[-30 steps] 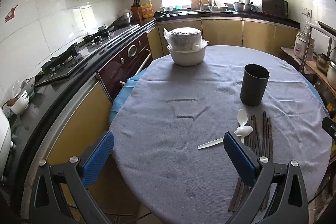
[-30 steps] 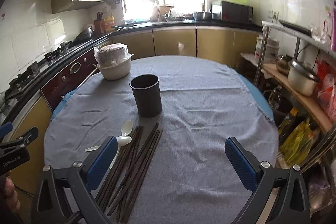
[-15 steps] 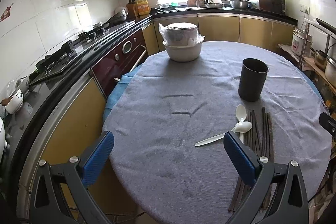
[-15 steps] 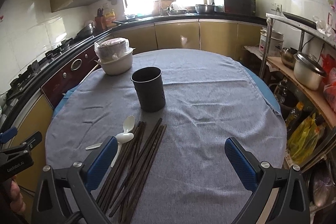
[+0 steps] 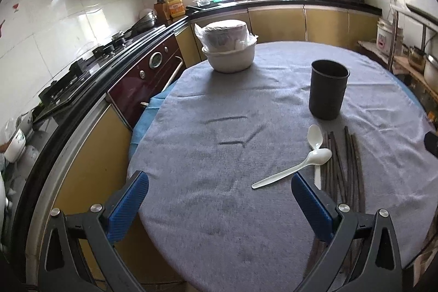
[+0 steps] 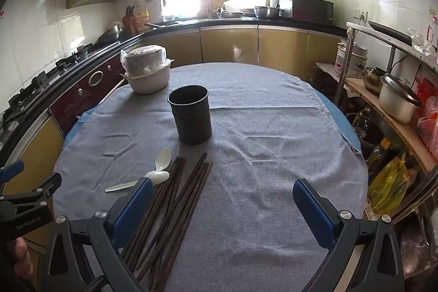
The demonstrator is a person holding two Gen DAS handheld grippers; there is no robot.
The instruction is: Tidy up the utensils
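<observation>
Spoons left of chopsticks

Bench draped in grey cloth; far left on it, white bowl holding plastic-wrapped stack; gas hob along left counter; microwave far right; metal pot on right shelf.

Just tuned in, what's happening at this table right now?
A person holds a gripper in each hand over a round table with a grey cloth, about to organize utensils. Both the left gripper and the right gripper are open and hold nothing. A bundle of dark chopsticks and two white spoons lie on the cloth, the spoons crossing at the chopsticks' left edge. The black holder stands upright just beyond them, with nothing visible inside. Nothing has been sorted yet.
</observation>
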